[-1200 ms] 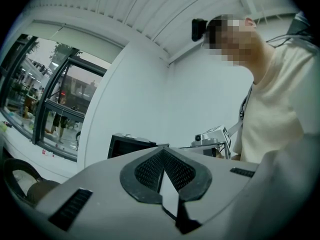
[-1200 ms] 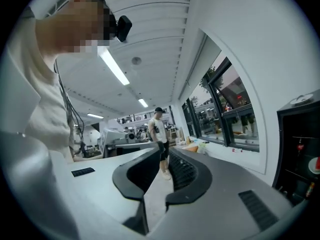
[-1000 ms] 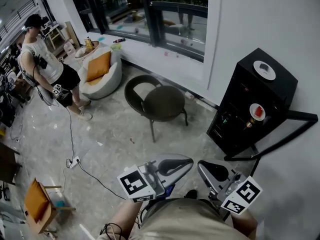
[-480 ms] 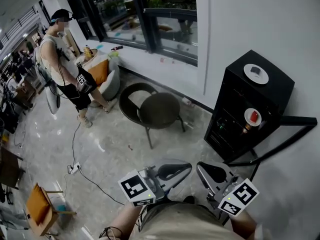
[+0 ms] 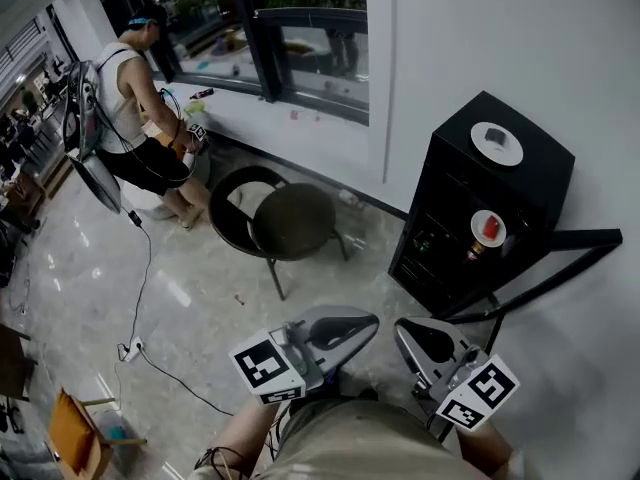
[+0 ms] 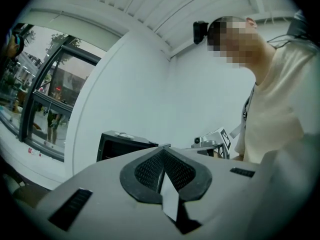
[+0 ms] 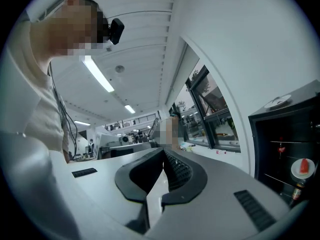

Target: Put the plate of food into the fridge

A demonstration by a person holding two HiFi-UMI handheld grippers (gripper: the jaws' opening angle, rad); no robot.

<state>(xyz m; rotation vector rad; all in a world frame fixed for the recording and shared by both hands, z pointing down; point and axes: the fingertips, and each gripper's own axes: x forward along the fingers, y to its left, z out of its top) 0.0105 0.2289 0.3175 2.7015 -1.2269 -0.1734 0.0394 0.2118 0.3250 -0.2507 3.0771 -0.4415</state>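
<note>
Your left gripper (image 5: 368, 321) and right gripper (image 5: 402, 330) both clenched empty, the plate (image 5: 496, 142) atop the open black fridge (image 5: 450, 198) lies ahead-right, nearer your right.

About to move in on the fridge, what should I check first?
1. Left tongs empty: ok, shut on nothing.
2. Right tongs empty: ok, shut on nothing.
3. Fridge door open: ok, it stands out to the right.
4. Plate on top in sight: ok.
5. Plate with red food on a shelf inside: ok.
6. Shelf room for another plate: cannot tell.
</note>
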